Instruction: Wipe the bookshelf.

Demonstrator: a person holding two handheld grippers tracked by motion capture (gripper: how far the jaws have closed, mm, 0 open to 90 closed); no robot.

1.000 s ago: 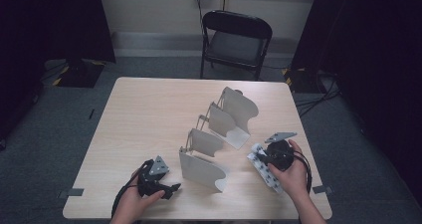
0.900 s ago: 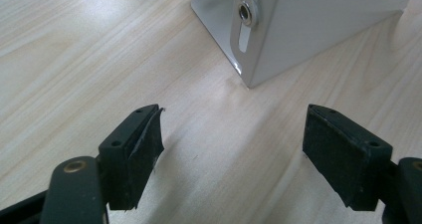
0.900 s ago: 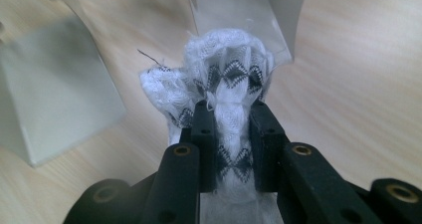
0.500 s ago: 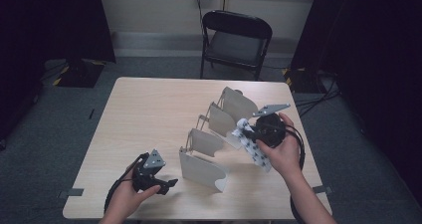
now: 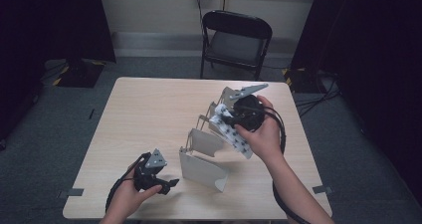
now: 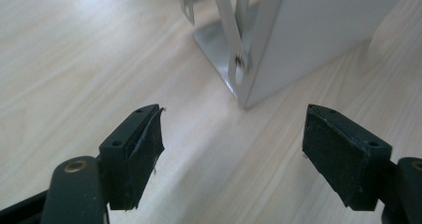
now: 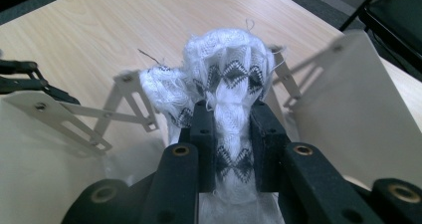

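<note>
The right claw (image 5: 230, 119), clamped on a white patterned cloth (image 7: 226, 89), carries it above the accordion metal rack (image 5: 201, 157), so lowering it between two plates seems next, while the left claw (image 6: 234, 149) rests apart on the surface (image 5: 149, 109).

Room dim w/ dark edges, table (image 5: 149, 114) lit from overhead; soft shadows; close-ups bright, slightly blurred near gripper.
</note>
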